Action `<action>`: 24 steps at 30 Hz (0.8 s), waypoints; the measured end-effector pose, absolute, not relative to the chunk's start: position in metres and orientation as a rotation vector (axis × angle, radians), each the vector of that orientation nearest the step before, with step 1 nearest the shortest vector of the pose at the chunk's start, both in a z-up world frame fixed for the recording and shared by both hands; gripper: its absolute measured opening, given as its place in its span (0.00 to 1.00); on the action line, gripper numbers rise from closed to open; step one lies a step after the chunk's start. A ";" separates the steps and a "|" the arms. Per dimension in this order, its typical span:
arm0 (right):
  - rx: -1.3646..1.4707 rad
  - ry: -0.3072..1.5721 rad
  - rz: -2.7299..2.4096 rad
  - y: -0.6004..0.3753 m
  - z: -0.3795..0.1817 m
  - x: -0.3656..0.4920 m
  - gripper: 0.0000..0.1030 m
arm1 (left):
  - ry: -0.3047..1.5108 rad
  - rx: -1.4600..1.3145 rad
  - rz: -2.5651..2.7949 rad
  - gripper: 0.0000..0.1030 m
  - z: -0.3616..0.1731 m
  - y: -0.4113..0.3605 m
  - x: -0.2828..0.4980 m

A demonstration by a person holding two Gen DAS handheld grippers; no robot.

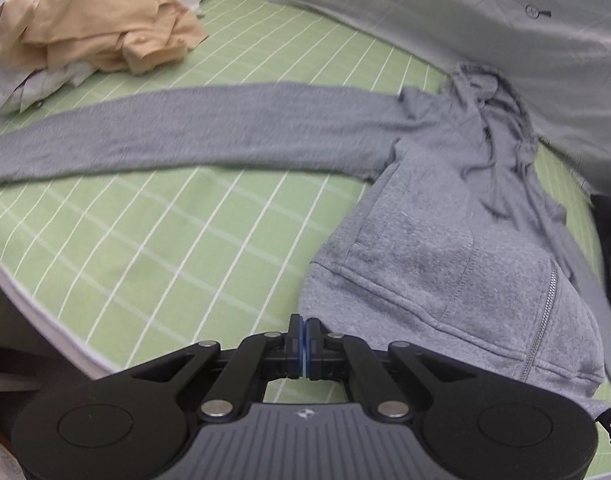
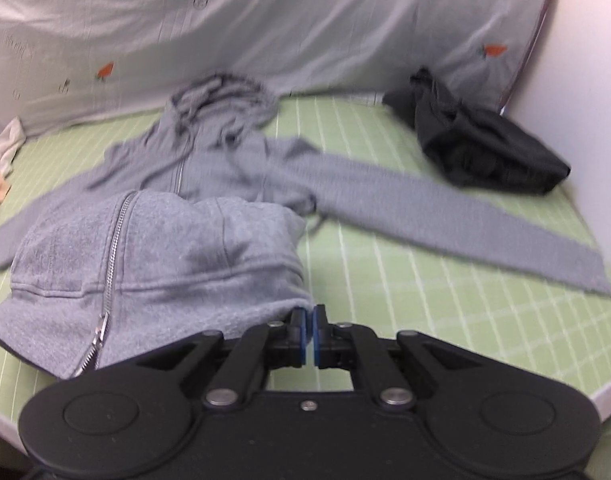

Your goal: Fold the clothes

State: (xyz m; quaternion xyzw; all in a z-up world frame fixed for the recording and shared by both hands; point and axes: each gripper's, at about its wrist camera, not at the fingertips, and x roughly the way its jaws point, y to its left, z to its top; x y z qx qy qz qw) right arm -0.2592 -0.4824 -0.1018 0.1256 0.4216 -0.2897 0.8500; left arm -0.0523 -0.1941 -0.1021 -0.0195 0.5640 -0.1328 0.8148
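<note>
A grey zip hoodie (image 1: 445, 216) is spread face up on the bed (image 1: 165, 240), which is covered by a green sheet with white lines. All places are given from the hoodie. Its hood is bunched at the far end against a pale duvet (image 1: 465, 20) printed with carrots, and both sleeves are stretched out sideways across the sheet. A heap of beige and white clothes (image 1: 93, 28) is seen beyond the tip of one sleeve, and a black garment (image 2: 485, 148) lies just beyond the other sleeve.

The bottom hem is raised off the sheet and folded up towards the chest. The left tool (image 1: 304, 338) is closed, its blue pads pressed together, at one hem corner; the right tool (image 2: 308, 330) is closed to a hairline gap at the other corner. The cloth runs right to each tip, so a pinch on the hem band is judged likely at both, though the pinched cloth itself is hidden.

The fleece is judged soft, limp and moderately thick, not slippery or fragile. It would sag between two grips, so the ribbed hem corners are the best places to hold. The metal zip (image 2: 113, 240) should be kept straight along the fold.
</note>
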 end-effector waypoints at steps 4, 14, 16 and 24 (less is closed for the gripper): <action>0.282 0.957 -0.582 -0.470 -0.120 -0.273 0.03 | 1.242 -0.002 -0.258 0.01 -0.118 -0.182 -0.068; 0.418 1.048 -0.501 -0.462 -0.150 -0.287 0.22 | 1.335 -0.031 -0.309 0.02 -0.145 -0.153 -0.075; 0.425 1.011 -0.480 -0.462 -0.142 -0.288 0.37 | 1.285 -0.070 -0.389 0.19 -0.132 -0.151 -0.072; 0.456 0.924 -0.455 -0.474 -0.142 -0.278 0.59 | 1.191 0.074 -0.511 0.54 -0.136 -0.190 -0.047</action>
